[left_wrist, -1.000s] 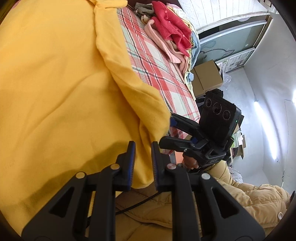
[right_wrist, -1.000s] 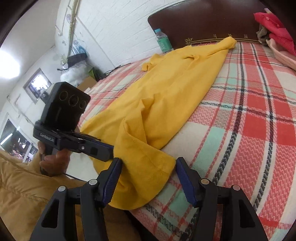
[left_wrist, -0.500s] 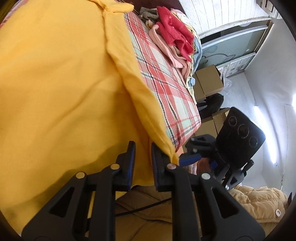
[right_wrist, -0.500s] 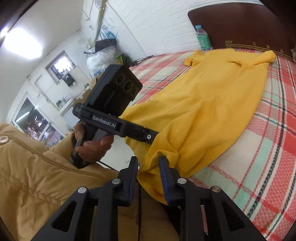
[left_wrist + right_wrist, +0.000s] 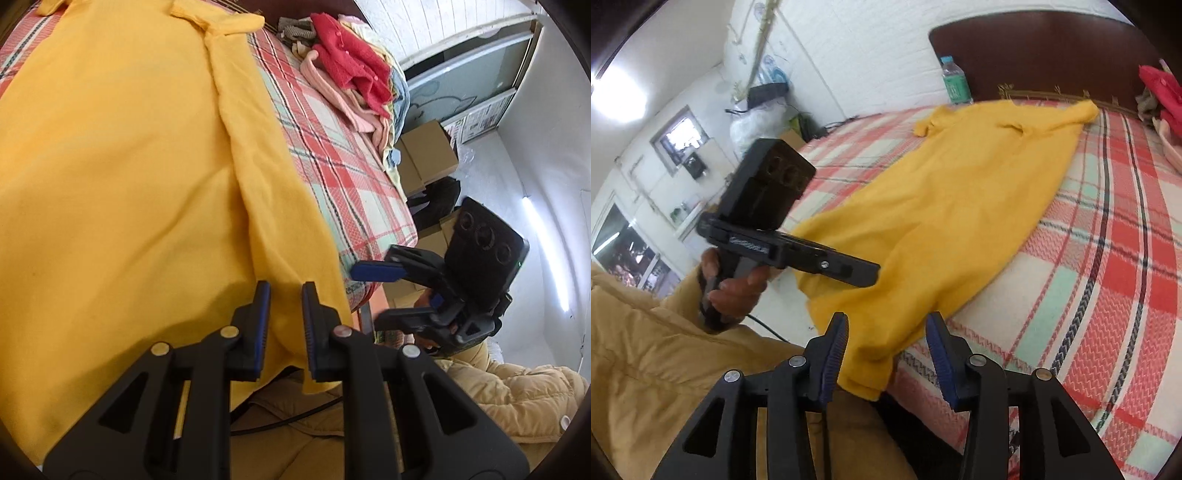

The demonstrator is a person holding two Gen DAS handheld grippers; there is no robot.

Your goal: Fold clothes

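A yellow shirt [image 5: 129, 166] lies spread along the plaid bed [image 5: 340, 155], its hem hanging over the near edge. My left gripper [image 5: 284, 325] is shut on that hem, with yellow cloth pinched in the narrow gap between its fingers. The right wrist view shows the left gripper [image 5: 871, 275] from the side, at the edge of the shirt [image 5: 960, 206]. My right gripper [image 5: 888, 343] has its jaws opening. The hanging hem corner sits between the pads without touching them. From the left wrist view the right gripper [image 5: 365, 295] hovers just off the bed's edge.
A pile of red and pink clothes [image 5: 351, 70] lies at the far right of the bed. A water bottle [image 5: 955, 83] stands by the dark headboard [image 5: 1052, 55]. Cardboard boxes [image 5: 424, 155] are stacked beside the bed. A person's tan padded jacket [image 5: 517, 398] is close below.
The right gripper closed almost fully around the hem corner half a second ago and has now spread apart again, drawing back slightly. The left gripper keeps its hold on the hem.
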